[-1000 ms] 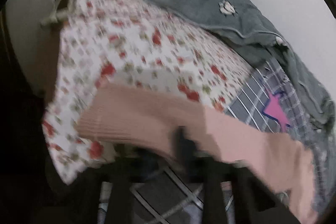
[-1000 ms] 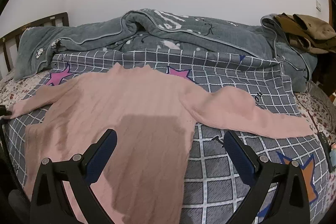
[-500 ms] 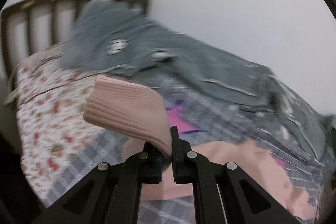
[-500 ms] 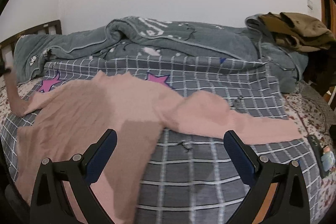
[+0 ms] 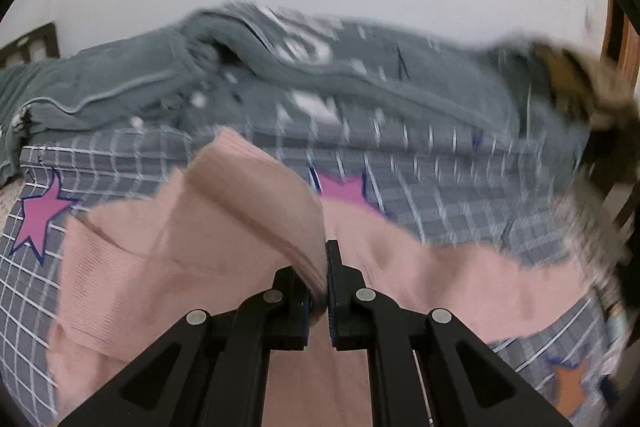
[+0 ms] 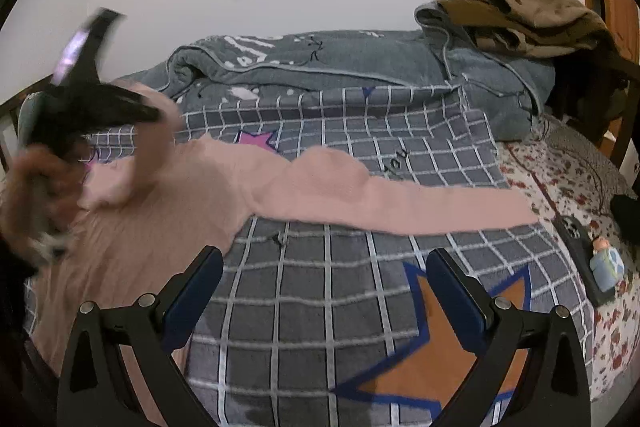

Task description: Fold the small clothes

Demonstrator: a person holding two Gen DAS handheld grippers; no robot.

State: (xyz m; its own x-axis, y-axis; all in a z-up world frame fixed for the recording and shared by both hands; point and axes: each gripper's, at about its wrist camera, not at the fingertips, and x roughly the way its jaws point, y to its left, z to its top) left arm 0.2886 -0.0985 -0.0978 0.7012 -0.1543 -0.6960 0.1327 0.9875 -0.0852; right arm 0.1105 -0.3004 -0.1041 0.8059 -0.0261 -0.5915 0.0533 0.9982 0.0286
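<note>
A pink ribbed sweater (image 6: 168,211) lies spread on a grey checked blanket (image 6: 320,287). My left gripper (image 5: 324,267) is shut on the cuff of the sweater's left sleeve (image 5: 256,199) and holds it lifted above the sweater's body (image 5: 168,267). In the right wrist view the left gripper (image 6: 100,107) shows blurred at the left with the sleeve (image 6: 152,147) hanging from it. The right sleeve (image 6: 400,203) lies stretched out flat to the right. My right gripper (image 6: 324,287) is open and empty above the blanket, in front of the right sleeve.
A rumpled grey quilt (image 6: 320,67) lies along the wall behind the blanket. Brown clothes (image 6: 528,15) are heaped at the back right. A floral sheet (image 6: 568,187) with a dark remote and a small figurine (image 6: 606,263) is at the right. A dark wooden headboard (image 5: 28,43) is at the left.
My left gripper has carried the pinched sleeve cuff up and to the right, over the sweater's body. My right gripper has shifted right, off the sweater's body and over bare blanket.
</note>
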